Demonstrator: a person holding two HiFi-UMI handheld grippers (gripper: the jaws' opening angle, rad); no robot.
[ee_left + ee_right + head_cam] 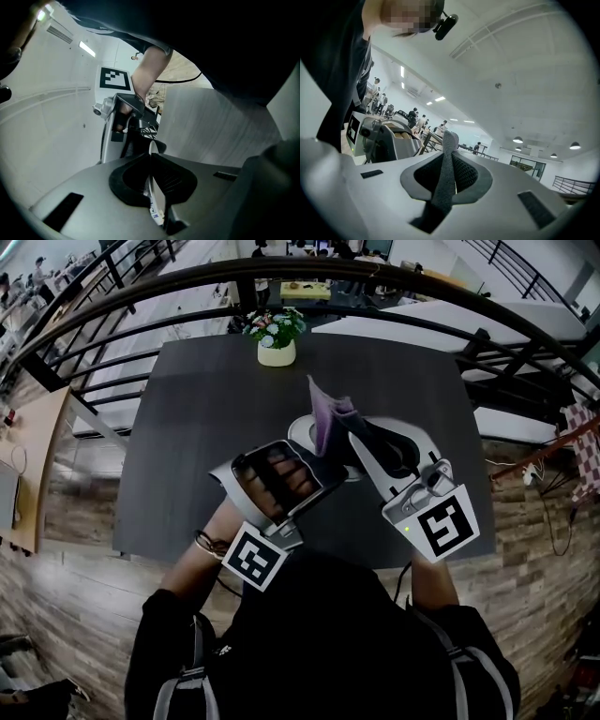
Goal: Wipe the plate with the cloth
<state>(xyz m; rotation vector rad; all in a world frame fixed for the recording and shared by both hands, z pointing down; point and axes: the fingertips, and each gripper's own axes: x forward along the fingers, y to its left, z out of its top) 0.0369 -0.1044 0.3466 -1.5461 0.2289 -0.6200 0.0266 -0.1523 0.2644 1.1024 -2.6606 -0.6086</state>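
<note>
The white plate (299,432) is over the middle of the dark table (206,409). My left gripper (322,476) is shut on the plate's rim, which runs edge-on as a thin white line (153,187) between its pads. My right gripper (353,435) is shut on the purple-grey cloth (324,414), which sticks up just above the plate. In the right gripper view the cloth (444,180) is a grey strip pinched between the pads. The right gripper's body (119,117) shows close ahead in the left gripper view. Most of the plate's face is hidden behind the grippers.
A small pot of flowers (276,337) stands at the table's far edge. A black curved railing (375,277) runs behind the table. The table's front edge (169,554) lies just before the person's body.
</note>
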